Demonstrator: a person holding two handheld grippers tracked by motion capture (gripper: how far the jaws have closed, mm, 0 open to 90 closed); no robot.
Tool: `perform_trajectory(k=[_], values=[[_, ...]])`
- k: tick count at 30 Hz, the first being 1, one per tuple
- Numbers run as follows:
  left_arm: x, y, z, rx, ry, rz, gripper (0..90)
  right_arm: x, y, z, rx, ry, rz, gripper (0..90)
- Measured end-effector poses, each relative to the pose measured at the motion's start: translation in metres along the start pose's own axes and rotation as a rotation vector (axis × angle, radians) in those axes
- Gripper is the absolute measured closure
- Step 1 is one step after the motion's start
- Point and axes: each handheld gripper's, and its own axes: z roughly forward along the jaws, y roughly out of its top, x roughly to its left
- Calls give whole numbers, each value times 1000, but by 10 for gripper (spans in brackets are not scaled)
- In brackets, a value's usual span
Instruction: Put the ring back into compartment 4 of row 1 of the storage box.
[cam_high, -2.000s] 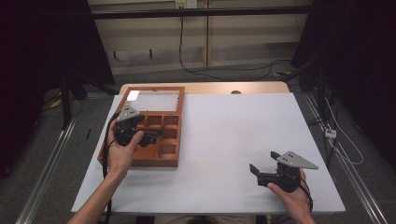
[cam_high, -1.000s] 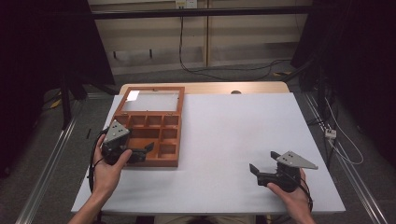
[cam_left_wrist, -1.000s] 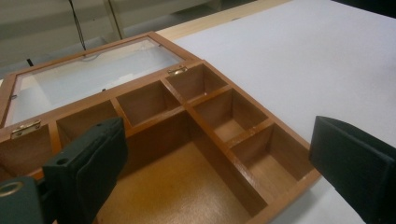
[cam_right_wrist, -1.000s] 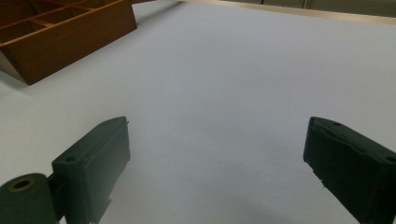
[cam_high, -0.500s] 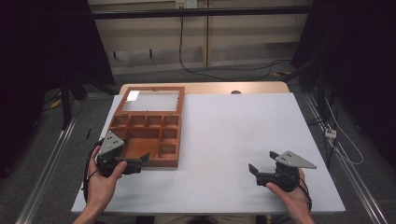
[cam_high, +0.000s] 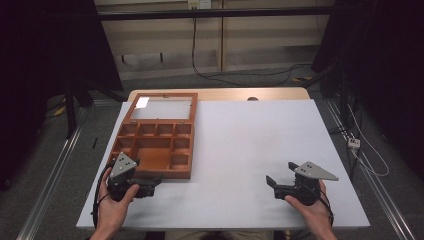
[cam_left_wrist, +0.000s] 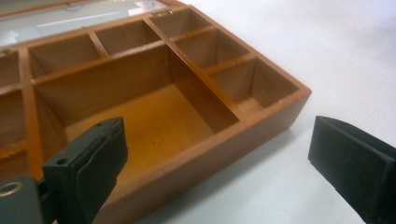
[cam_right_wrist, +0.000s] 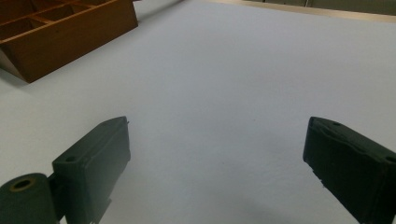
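- Our left gripper sits at the near left of the table, with its jaws wide apart and nothing in them.
- Our right gripper rests at the near right, also wide apart and empty.
- We could bump the box and push it crooked if the left gripper swings in too fast.
- The box lies just past the left gripper, its near wall close to the jaws.
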Motion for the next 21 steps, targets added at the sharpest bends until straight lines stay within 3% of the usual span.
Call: perform_trajectory(k=[9, 19, 21], values=[[-5, -13, 5, 16, -12, -9, 47, 0, 0, 0, -1, 0, 1, 72], [-10, -22, 6, -10, -1, -12, 46, 1, 0, 0, -2, 6, 2, 72], [-8, -21, 3, -31, 10, -32, 47, 1, 0, 0, -1, 6, -1, 72]])
